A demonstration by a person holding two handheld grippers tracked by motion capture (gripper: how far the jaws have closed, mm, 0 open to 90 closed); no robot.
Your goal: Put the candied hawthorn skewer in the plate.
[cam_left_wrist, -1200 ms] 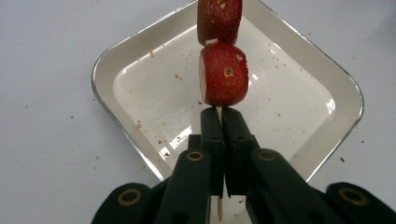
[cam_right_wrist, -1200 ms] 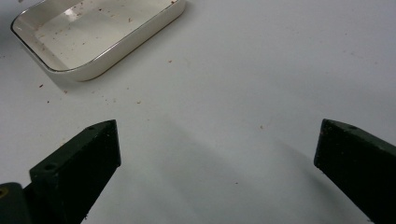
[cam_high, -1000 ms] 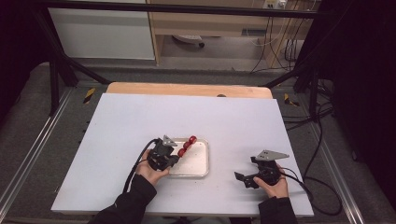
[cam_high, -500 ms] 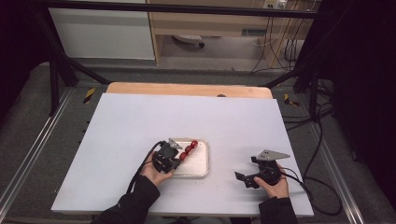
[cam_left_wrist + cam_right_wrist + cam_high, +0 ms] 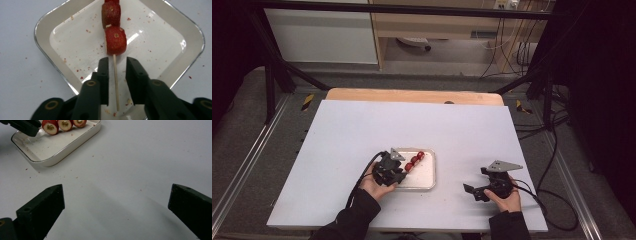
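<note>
Skewer [image 5: 115, 75] lengthwise between gripper jaws

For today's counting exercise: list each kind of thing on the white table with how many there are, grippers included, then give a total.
Red fruit pieces on the skewer: 3
Wooden skewer: 1
White tray: 1
Grippers, left gripper and right gripper: 2
Total: 7

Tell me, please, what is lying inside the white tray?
A skewer threaded with red fruit pieces lies in the white tray, amid red crumbs. The left gripper covers the tray's near corner.
</note>
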